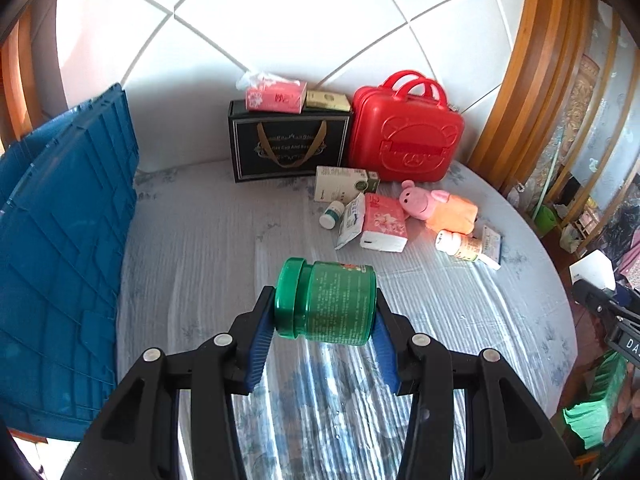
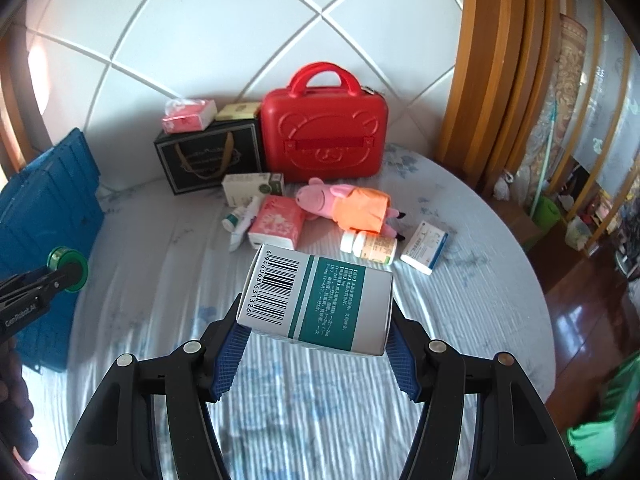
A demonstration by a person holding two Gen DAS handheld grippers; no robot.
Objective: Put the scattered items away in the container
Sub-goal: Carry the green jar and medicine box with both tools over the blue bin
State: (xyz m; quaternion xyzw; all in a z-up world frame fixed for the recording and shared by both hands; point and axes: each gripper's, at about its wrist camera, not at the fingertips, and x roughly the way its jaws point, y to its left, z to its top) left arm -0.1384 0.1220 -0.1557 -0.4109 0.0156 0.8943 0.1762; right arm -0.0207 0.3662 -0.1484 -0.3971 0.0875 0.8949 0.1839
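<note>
The blue container (image 1: 60, 240) stands at the bed's left edge, so the left gripper (image 1: 325, 312) is the nearer one. It pinches a green jar (image 1: 328, 300) lying crosswise, lid toward the container. The right gripper (image 2: 316, 328) clamps a medicine box (image 2: 316, 300), also crosswise, farther off.

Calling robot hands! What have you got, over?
Left gripper jaws shut on green jar. Right gripper jaws shut on medicine box. Blue container at left, nothing blocking.
</note>
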